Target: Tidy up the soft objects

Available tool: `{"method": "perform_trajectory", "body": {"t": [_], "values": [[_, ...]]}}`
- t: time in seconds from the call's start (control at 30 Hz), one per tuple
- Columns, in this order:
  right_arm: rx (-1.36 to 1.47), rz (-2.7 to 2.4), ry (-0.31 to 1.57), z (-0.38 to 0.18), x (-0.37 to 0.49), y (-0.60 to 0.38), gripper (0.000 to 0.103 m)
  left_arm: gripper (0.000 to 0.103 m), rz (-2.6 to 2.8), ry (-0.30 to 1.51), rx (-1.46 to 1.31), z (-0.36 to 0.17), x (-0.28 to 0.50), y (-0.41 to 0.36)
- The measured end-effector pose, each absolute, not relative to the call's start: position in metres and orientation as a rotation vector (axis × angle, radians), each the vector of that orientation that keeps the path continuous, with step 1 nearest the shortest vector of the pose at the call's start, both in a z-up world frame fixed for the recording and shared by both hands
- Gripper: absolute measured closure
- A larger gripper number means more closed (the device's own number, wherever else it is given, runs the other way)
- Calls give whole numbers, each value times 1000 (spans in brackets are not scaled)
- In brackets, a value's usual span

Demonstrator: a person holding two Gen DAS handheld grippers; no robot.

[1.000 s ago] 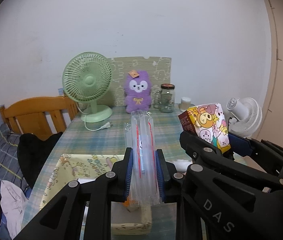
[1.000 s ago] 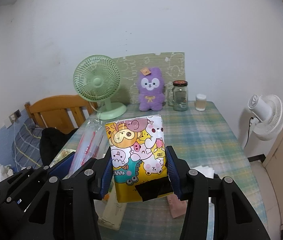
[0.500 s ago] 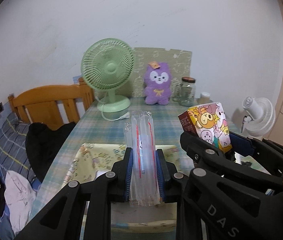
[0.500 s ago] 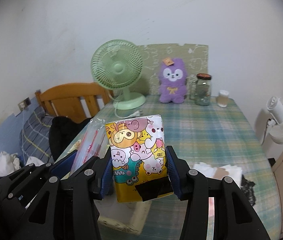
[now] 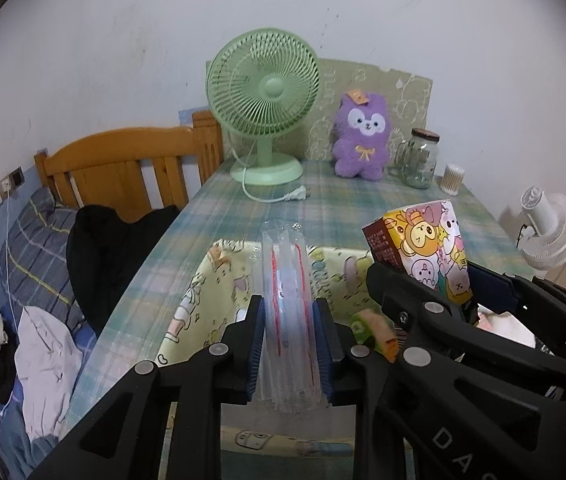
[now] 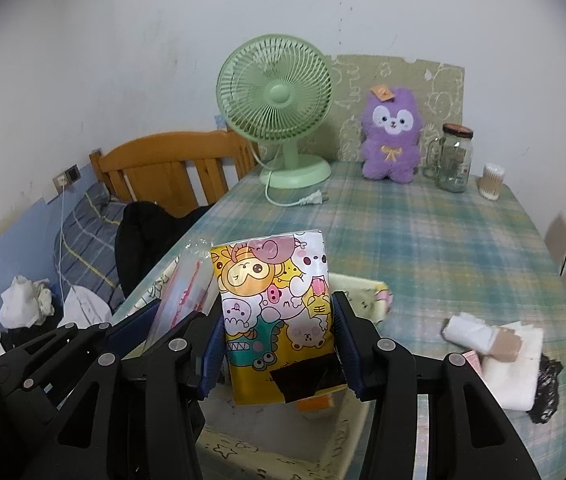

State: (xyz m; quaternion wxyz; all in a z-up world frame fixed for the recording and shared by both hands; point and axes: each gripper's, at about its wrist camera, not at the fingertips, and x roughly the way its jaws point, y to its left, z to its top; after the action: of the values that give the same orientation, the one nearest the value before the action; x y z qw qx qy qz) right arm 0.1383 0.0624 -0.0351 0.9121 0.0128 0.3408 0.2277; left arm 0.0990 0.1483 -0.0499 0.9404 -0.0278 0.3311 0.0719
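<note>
We are holding the left hand-held gripper [image 5: 289, 356] nearly closed on a clear plastic packet [image 5: 287, 312] with red lines, though its jaws are beginning to ease apart with the packet still pinched upright between the pads. Just beside it, we are keeping the right hand-held gripper [image 6: 279, 344] partly open and clamped on a cartoon-printed pack [image 6: 279, 312], gripped at its two sides. Compared with a second ago, we have carried both hand-held grippers forward and down, so the fabric bin [image 5: 203, 280] at the near edge of the tabletop [image 6: 443, 232] now lies directly beneath both items. We are judging that the carry is ending and the drop into the bin is starting, left side first. Both hand-held grippers are pointing forward and tilted downward toward the bin's mouth. Folded white cloths [image 6: 499, 352] are waiting near the tabletop's right edge, apparently next to be sorted.
</note>
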Motion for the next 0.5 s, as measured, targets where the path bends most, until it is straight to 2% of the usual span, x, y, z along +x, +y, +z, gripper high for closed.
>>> {"method": "perform_trajectory", "body": {"t": [0.2, 0.4, 0.47, 0.5], "values": [[13, 499, 726, -44, 142, 75, 50, 74, 123, 725, -64, -61, 101, 160], [2, 503, 737, -48, 148, 84, 50, 61, 117, 738, -83, -65, 106, 169], [4, 516, 745, -49, 149, 87, 50, 46, 116, 744, -89, -66, 107, 172], [6, 524, 751, -50, 150, 89, 50, 43, 115, 747, -92, -67, 107, 173]]}}
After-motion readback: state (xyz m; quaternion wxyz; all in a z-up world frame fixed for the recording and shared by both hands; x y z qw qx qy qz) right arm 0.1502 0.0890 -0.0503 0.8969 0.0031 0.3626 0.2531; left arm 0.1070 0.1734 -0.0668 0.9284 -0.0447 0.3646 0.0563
